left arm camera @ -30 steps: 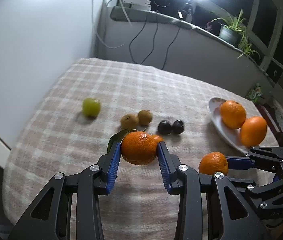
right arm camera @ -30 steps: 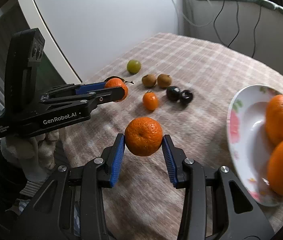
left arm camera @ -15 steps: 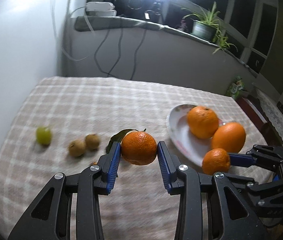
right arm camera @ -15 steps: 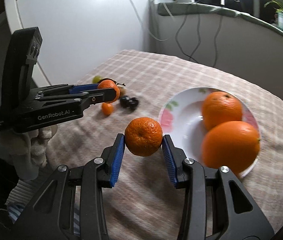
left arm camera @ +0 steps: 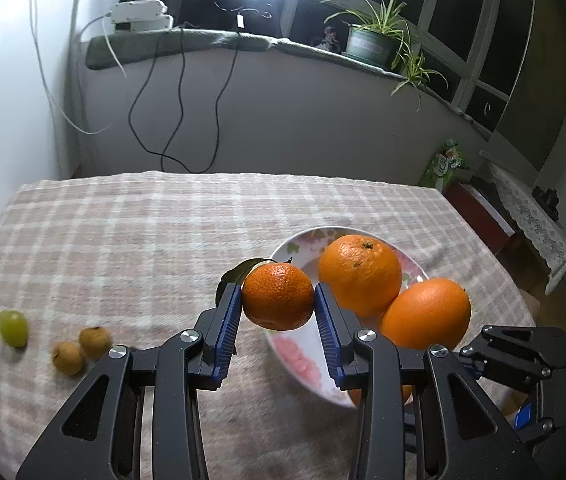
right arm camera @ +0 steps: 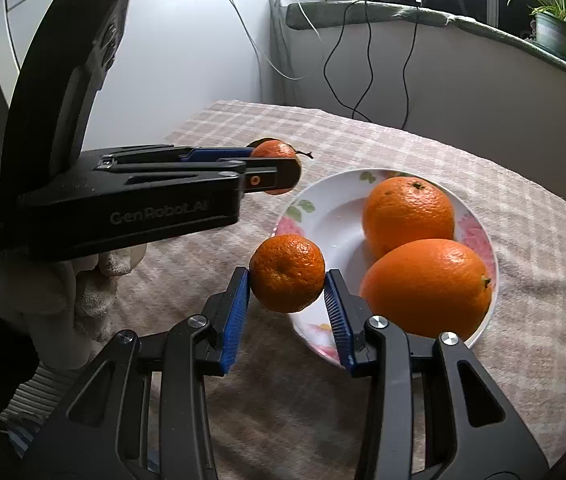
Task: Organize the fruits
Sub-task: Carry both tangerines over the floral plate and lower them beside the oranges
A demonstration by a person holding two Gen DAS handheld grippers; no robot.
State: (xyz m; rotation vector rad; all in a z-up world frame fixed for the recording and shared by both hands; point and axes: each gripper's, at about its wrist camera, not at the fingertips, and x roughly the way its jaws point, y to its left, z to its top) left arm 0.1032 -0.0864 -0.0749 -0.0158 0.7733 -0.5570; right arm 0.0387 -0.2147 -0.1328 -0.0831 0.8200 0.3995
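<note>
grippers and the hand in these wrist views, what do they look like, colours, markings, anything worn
Both are the same tool. The left gripper and right gripper have black angular linkage arms with silver pivot screws and fingers lined with ribbed blue pads. From the right wrist view, the left gripper's black body bears grey "GenRobot.AI" lettering and an upright black block. The hand under it wears a whitish knit glove.

Two oranges (right arm camera: 409,210) crowding the plate's (right arm camera: 325,216) right half; left half bare.

two oranges (right arm camera: 409,210), two mandarins (right arm camera: 287,278), one plate (right arm camera: 325,216)
</note>
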